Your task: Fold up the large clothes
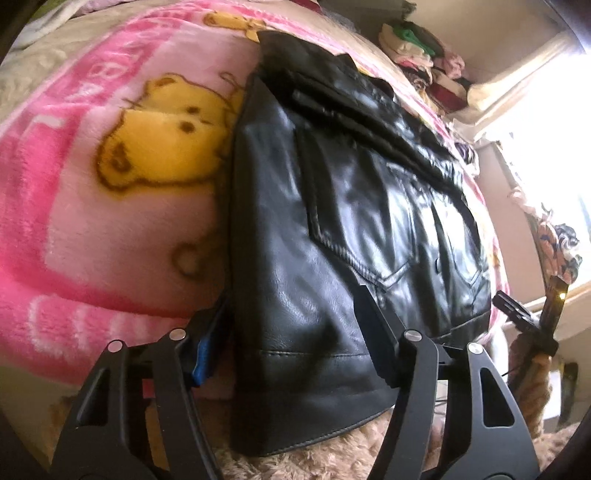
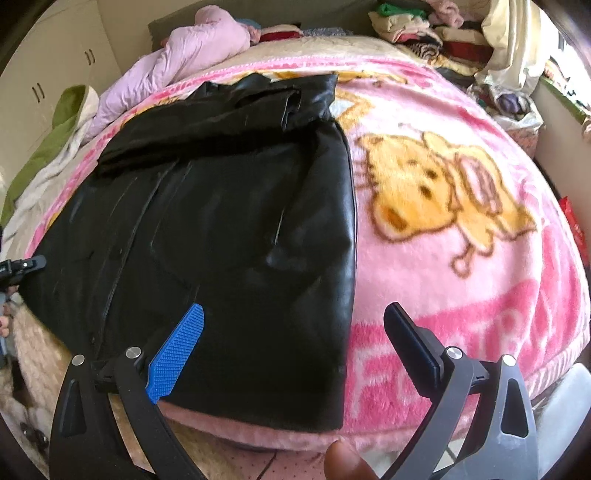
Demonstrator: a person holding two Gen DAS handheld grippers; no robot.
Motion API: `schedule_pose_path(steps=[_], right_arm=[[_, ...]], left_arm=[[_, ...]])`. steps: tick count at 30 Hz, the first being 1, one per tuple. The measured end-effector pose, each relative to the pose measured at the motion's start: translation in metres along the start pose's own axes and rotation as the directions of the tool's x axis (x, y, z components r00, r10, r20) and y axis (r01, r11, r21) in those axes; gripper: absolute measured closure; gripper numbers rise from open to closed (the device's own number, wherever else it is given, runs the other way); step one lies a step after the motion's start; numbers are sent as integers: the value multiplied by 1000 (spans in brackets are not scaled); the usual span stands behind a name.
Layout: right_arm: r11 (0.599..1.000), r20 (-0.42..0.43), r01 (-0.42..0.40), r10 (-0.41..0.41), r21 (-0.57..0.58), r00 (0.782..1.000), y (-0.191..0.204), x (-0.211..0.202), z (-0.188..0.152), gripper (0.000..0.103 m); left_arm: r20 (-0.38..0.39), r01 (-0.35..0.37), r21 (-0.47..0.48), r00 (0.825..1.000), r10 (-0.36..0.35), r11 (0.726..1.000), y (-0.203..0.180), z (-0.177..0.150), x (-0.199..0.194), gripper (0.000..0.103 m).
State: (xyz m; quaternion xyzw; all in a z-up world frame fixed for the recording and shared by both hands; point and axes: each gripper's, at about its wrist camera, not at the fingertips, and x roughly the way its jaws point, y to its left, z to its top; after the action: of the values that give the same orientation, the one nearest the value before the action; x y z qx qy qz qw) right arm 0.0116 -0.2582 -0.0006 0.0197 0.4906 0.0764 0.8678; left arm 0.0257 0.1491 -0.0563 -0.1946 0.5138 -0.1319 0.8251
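A black leather jacket (image 1: 332, 206) lies flat on a pink blanket with yellow bears (image 1: 92, 206), its sleeves folded across the top (image 2: 221, 118). In the left wrist view my left gripper (image 1: 290, 339) straddles the jacket's near hem corner. Its blue-padded finger (image 1: 205, 347) sits at the jacket's left edge and the black finger (image 1: 373, 328) lies over the leather, with a wide gap between them. In the right wrist view my right gripper (image 2: 295, 347) stands open over the other hem corner, with its blue pad (image 2: 177, 354) above the jacket and the other finger (image 2: 410, 343) above the blanket (image 2: 461, 295).
Stacked clothes (image 2: 424, 26) fill the far right corner, and a pale pink padded garment (image 2: 192, 48) and a green and white cloth (image 2: 62, 122) lie at the far left. A beige fluffy cover (image 1: 332, 461) edges the bed's near side. A thumb (image 2: 343, 461) shows at the bottom.
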Motion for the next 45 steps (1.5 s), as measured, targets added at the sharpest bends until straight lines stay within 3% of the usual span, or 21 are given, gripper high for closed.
schedule_pose_path(steps=[10,11,13,15,16,17,19,20,22,26,34,38,45], right_arm=[[997,-63,-69,70,30,996,-15,9,-17,9],[996,-68,-82,84,32,994,-17,12,-18,19],[994,-79,-105,108,41,991,-21,20,-20,25],[994,-80,-106,109,34,991,-20,21,-22,29],[994,-79,-106,108,30,991,-19,20,-22,34],[992,-78,-124,126,21,989,-16,18,-21,47],[992,-77,-128,126,-14,989,-10,14,-20,55],[992,-75,-119,116,-33,990,-8,13,-19,67],[992,-63,-118,115,-43,991,-7,7,-17,80],[982,4,-188,188,9,982,-13,-12,-9,91],[956,162,-295,290,2,943,-12,-69,1,94],[904,253,-424,399,51,881,-25,-95,5,94],[884,388,-463,407,59,827,-26,-118,35,94]], left_arm=[[-17,-60,59,998,61,996,-7,-6,5,47],[-15,-62,60,998,63,996,-6,-7,5,47],[-5,-69,58,998,69,996,-6,-8,5,47],[14,-79,54,997,79,995,-7,-9,3,55],[24,-78,55,997,77,995,-9,-10,2,62],[38,-86,53,996,84,995,-10,-11,0,69],[52,-83,50,995,81,995,-11,-11,-4,76],[60,-78,45,995,75,996,-11,-10,-7,84],[84,-49,35,995,46,998,-12,-7,-14,93],[119,-9,43,993,3,999,-19,0,-27,97],[194,37,42,980,-45,998,-29,3,-56,99],[238,114,13,965,-113,993,-28,4,-81,99],[316,141,2,939,-135,990,-29,28,-106,98]])
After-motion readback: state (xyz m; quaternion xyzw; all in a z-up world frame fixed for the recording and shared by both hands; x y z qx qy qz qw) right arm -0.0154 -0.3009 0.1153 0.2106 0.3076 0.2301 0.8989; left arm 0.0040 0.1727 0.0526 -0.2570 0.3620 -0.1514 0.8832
